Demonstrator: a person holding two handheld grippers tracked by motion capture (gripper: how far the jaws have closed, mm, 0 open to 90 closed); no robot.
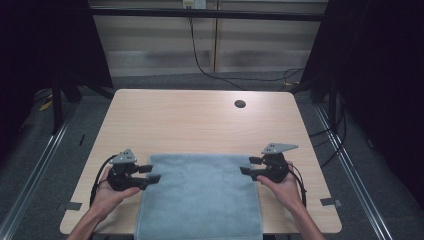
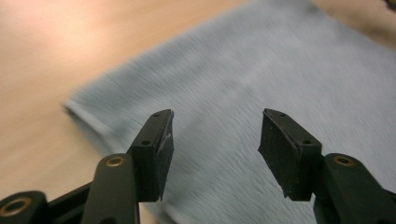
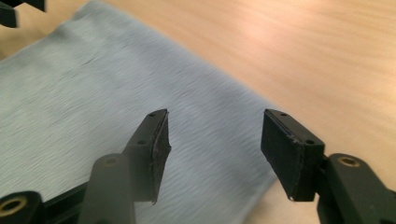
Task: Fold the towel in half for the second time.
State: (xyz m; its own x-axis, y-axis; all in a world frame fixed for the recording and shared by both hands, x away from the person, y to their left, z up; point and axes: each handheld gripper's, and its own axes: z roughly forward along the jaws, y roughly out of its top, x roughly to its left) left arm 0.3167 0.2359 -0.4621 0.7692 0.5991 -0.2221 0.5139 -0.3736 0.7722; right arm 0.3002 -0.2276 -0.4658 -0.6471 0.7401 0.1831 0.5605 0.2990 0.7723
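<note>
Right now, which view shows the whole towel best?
The high view: the towel lies flat on the table between both grippers, its near edge cut off. The left gripper view and right gripper view show blurred parts with one corner each.

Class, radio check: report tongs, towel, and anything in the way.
Left tongs open, nothing between. Right tongs open, nothing between. Blue towel flat on table, near edge overhanging. Nothing in the way.

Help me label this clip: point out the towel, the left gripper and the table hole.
towel (image 1: 200,195): high view, middle of the cloth.
left gripper (image 1: 152,173): high view, midway between its fingertips.
table hole (image 1: 240,104): high view, centre of the dark opening.
</note>
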